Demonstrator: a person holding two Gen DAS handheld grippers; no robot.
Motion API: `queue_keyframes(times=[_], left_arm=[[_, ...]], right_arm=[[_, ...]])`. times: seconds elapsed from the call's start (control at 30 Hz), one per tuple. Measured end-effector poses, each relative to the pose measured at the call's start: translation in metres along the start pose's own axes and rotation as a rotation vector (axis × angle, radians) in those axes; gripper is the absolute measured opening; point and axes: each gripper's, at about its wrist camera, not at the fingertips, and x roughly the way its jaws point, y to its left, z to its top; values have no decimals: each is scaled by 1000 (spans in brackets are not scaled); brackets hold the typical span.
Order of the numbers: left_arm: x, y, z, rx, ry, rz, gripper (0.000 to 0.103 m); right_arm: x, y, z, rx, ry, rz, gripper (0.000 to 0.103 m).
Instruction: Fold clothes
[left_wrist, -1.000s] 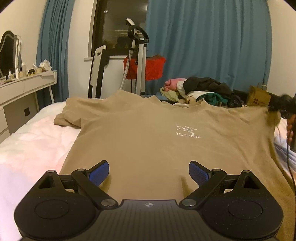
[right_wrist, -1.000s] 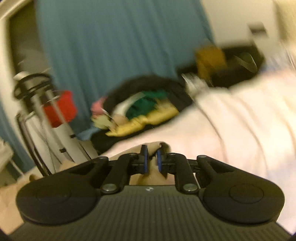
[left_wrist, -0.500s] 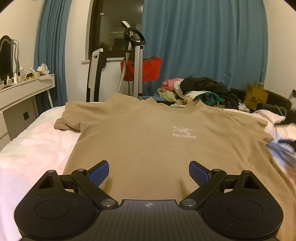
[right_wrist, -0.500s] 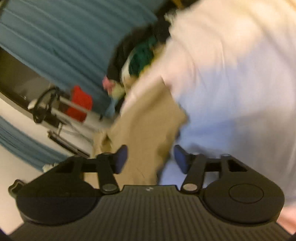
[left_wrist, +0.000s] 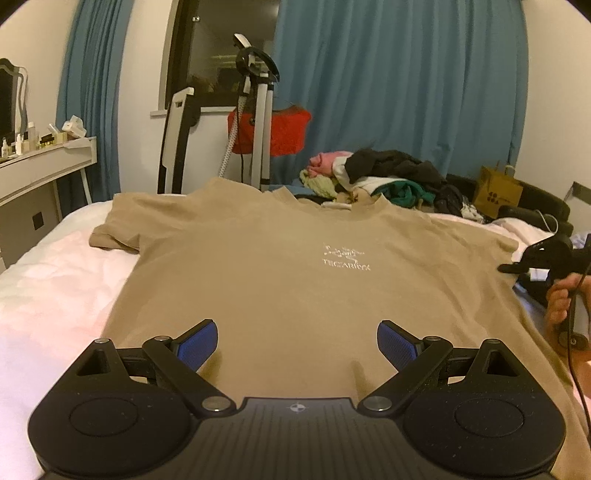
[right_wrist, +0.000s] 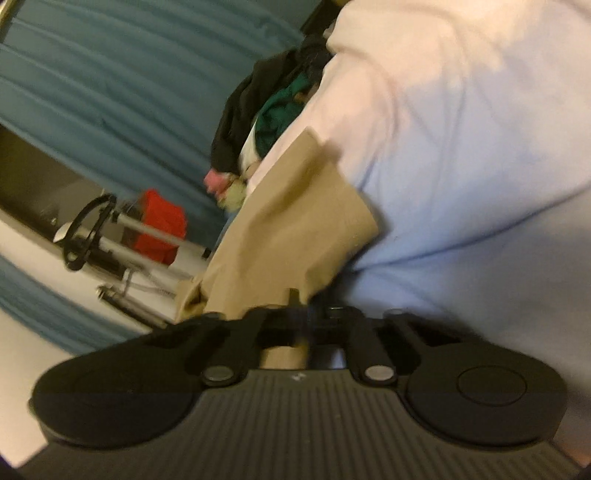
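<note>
A tan T-shirt (left_wrist: 295, 273) with a small white chest logo lies spread flat, front up, on the white bed (left_wrist: 55, 280). My left gripper (left_wrist: 295, 345) is open and empty, hovering over the shirt's bottom hem. My right gripper (right_wrist: 308, 314) appears in its own tilted, blurred view with its fingers drawn together at the edge of the shirt's right sleeve (right_wrist: 295, 225); whether cloth is pinched is unclear. It also shows in the left wrist view (left_wrist: 543, 256), at the shirt's right side by the sleeve.
A heap of mixed clothes (left_wrist: 388, 177) lies beyond the collar. A garment steamer stand (left_wrist: 258, 122) with a red garment stands behind the bed. A white dresser (left_wrist: 40, 166) is at left, a cardboard box (left_wrist: 496, 192) at far right. Blue curtains hang behind.
My right gripper let go of the sleeve, opened, dropped toward the sleeve edge and has closed its fingers again. The shirt's right sleeve now lies flat. The left gripper stayed put.
</note>
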Motion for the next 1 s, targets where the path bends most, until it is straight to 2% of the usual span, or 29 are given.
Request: queue_keyframes(times=[0.1,0.23,0.27,0.33,0.47,0.5,0.53,0.57,0.6,0.7,0.77,0.93,1.0], left_arm=[[5,1,-1,-8,9,-5,95],[5,1,0,-11,6,-13,95],[4,2,0,-11,4,-15,95],[1,2,0,-10,0,-19,95],[-10,1,4,-12,-23,-33,95],[-13,0,5,-10,-30,-34,95],[-17,0,6,-8,-37,-36,95],[-22,0,7,-9,-43,-39,95],[-25,1,8,-12,-47,-42,95],[-35,4,10,-29,-52,-50,96],[-39,6,10,-41,-51,-52,96],[-38,9,11,-62,-45,-49,97],[-32,11,11,-74,-33,-46,97]], right_arm=[[-24,12,8,-92,-81,-10,4],[-37,16,16,-197,-119,-83,4],[-36,16,15,-218,-106,-101,4],[-40,15,12,-217,-72,-105,5],[-69,24,9,-156,-92,-60,9],[-75,24,8,-140,-83,-40,17],[-81,25,6,-124,-74,-20,40],[-83,25,2,-116,-62,2,57],[-84,25,-1,-109,-50,24,82],[-81,23,-9,-71,5,86,84],[-71,14,-13,0,43,108,84],[-38,-8,-17,107,35,122,84],[-21,-9,-15,94,22,147,83]])
